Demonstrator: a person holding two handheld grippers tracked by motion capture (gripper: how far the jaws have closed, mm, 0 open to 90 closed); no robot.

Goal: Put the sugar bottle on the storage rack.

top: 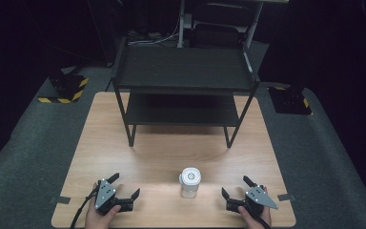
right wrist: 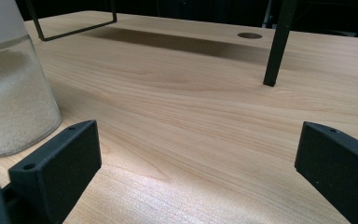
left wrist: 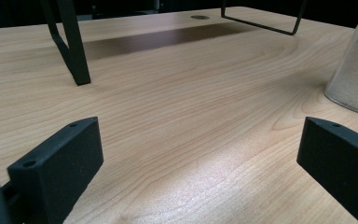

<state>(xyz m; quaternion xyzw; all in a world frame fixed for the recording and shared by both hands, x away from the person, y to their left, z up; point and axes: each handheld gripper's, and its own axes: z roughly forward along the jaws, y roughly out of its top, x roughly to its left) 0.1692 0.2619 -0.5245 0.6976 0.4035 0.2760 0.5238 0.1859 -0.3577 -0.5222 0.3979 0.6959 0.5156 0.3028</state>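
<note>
1. A wooden table [top: 171,157] stands on a grey carpeted floor [top: 24,143], and the far background is dark.
2. A black two-tier shelf rack [top: 186,71] stands on the far half of the table, its legs planted on the wood.
3. A small clear jar [top: 189,182] with a white lid stands upright near the table's near edge, about midway between the two grippers and apart from both.
4. In the gripper views the jar holds a pale granular fill, perhaps sugar or salt; the frames do not settle which.
5. The left gripper [top: 125,186] sits at the near left of the table, held by the person's left hand [top: 97,217], its jaws spread wide with nothing between them.
6. In the left gripper view the left gripper's jaws frame bare wood, with the jar at the right edge and a rack leg at the far left.
7. The right gripper [top: 235,187] sits at the near right, held by the right hand [top: 255,217], its jaws likewise wide apart and empty.
8. In the right gripper view the jar stands just left of the left jaw, though contact cannot be told.
9. A cable [top: 78,212] trails from the left gripper toward the near edge.
</note>
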